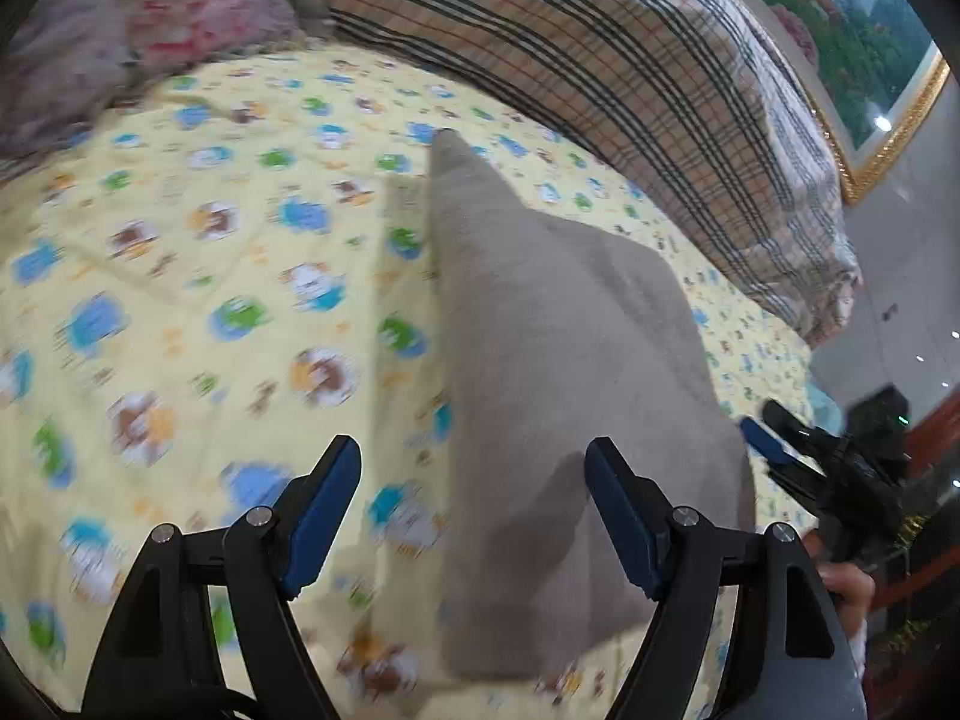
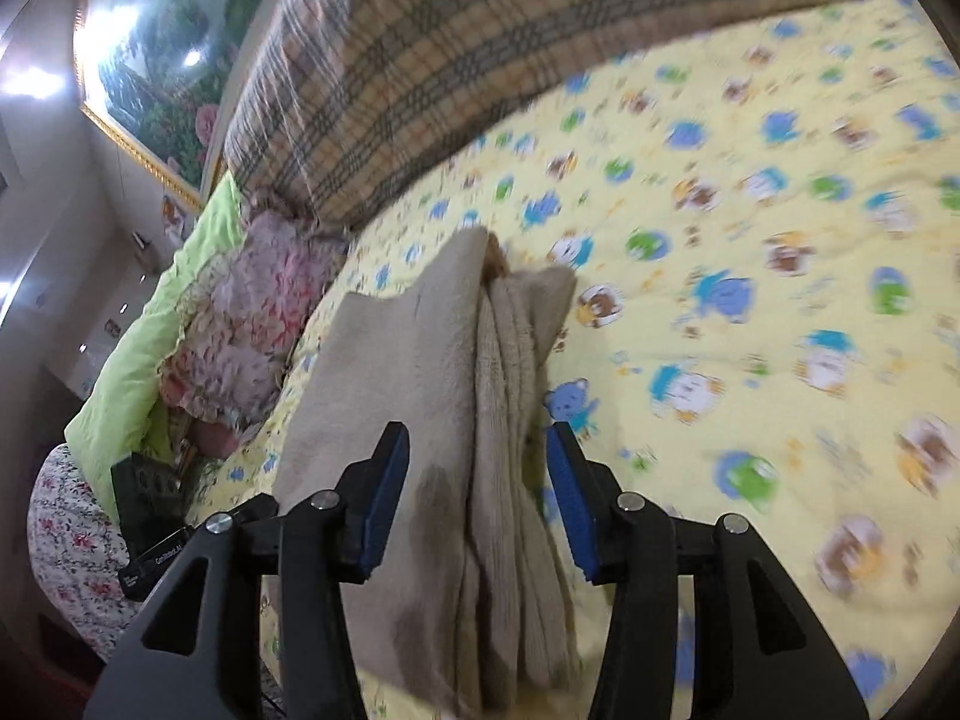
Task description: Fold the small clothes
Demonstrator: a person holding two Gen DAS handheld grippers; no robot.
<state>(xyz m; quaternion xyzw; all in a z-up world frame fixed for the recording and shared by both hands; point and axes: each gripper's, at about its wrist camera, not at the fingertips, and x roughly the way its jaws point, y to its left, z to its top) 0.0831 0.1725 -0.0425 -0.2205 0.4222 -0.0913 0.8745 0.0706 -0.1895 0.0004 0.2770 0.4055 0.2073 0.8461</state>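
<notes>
Both claws (image 1: 474, 468) (image 2: 477, 456) agape, unladen.

Home bedroom: bed w/ cartoon-print sheet (image 1: 180, 276), plaid blanket (image 1: 600, 60), floral pillow (image 2: 252, 324)

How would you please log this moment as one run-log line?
step: fold | beige garment: folded, on yellow sheet | left gripper: open, empty | right gripper: open, straddling garment
</notes>
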